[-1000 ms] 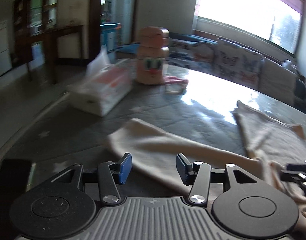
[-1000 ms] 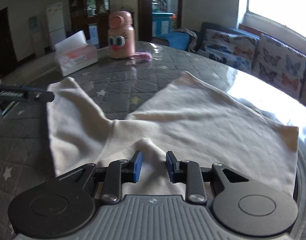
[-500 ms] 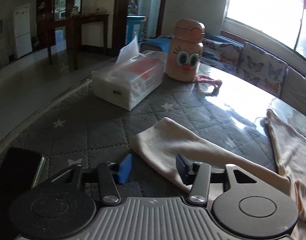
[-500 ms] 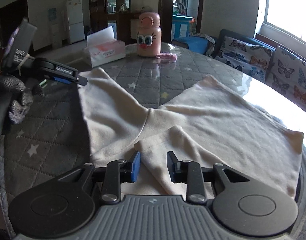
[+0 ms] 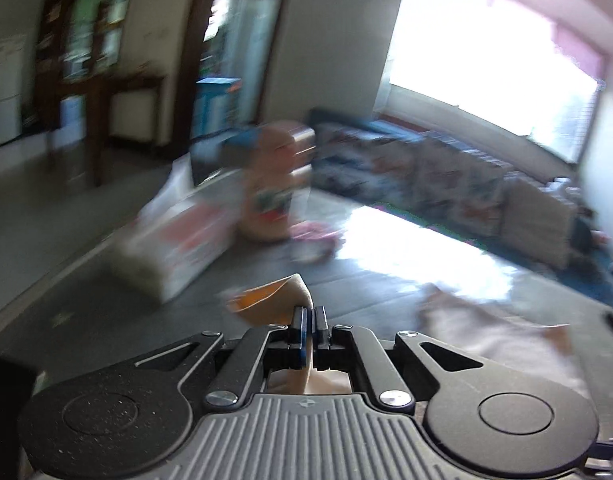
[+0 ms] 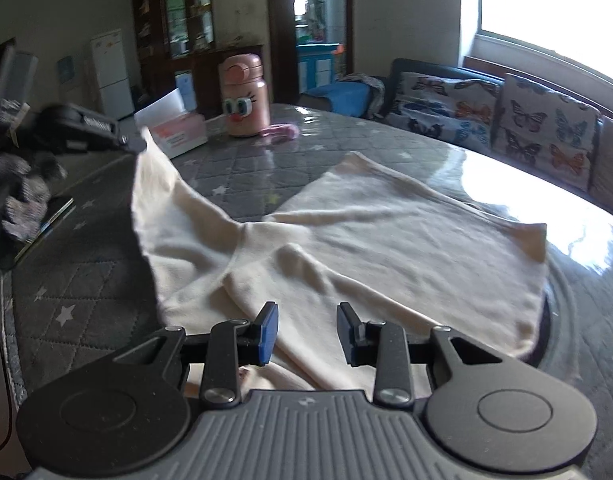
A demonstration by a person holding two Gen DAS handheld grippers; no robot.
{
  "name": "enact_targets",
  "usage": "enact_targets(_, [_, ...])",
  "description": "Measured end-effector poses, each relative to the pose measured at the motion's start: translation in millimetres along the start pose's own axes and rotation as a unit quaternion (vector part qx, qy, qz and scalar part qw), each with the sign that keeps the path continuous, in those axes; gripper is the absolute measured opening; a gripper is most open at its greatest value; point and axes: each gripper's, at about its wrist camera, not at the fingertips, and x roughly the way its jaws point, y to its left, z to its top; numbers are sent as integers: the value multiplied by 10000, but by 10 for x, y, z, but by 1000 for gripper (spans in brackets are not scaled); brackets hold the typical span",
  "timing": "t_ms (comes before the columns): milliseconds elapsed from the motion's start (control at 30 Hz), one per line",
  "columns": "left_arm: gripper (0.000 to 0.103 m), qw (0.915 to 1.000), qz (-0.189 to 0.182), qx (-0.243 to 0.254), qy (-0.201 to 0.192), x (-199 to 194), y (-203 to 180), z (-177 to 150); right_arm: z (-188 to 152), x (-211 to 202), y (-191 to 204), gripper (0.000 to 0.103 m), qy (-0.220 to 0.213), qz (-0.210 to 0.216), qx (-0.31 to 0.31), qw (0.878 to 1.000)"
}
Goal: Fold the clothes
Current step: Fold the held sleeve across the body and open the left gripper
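Note:
A cream garment [image 6: 386, 240] lies spread on the grey quilted table [image 6: 86, 280]. My left gripper [image 5: 309, 320] is shut on the end of its left sleeve [image 5: 282, 300]; the left wrist view is blurred. In the right wrist view the left gripper [image 6: 124, 142] holds that sleeve end [image 6: 154, 168] raised above the table at the far left. My right gripper [image 6: 306, 332] is open and empty, low over the near part of the garment, with a fold of cloth between and below its fingers.
A tissue box [image 6: 178, 134], a pink cartoon bottle [image 6: 244, 96] and a small pink item [image 6: 280, 131] stand at the table's far side. A phone [image 6: 46, 224] lies at the left edge. A sofa with butterfly cushions [image 6: 506, 116] runs behind the table.
My left gripper has shut on the sleeve end and lifted it off the table. My right gripper has opened wider over the near cloth.

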Motion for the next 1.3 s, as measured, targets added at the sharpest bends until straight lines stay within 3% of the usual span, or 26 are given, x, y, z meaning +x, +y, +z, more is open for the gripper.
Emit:
enact_targets(233, [2,9902,-1233,639,-141,-212,-931,69,-155,-257,-295,32,-151,-272,436,9986])
enact_targets(500, [2,9632,-2356,1268,269,-128,-1737,-191,-387,-529,-594,32,-249,-554,827,9947])
enact_targets(800, [7,9328,-2862,1848,1176,21,-2098,-655,-549,-665,-824,32,-240,-763,1216,9894])
enact_targets(833, [10,9294,-2897,1905,1263,35,-2119,-699,-552,-676,-841,32,-255,-776,1264,9886])
enact_targets(933, [18,9295,-2838,1973,1284,33,-1990,-714,-542,-707,-881,32,-306,-797,1374,9868])
enact_targets(1300, [21,9517,-1836,2042,1374,78,-1156,-739,-374,-356,-844,32,-172,-636,1304,9893])
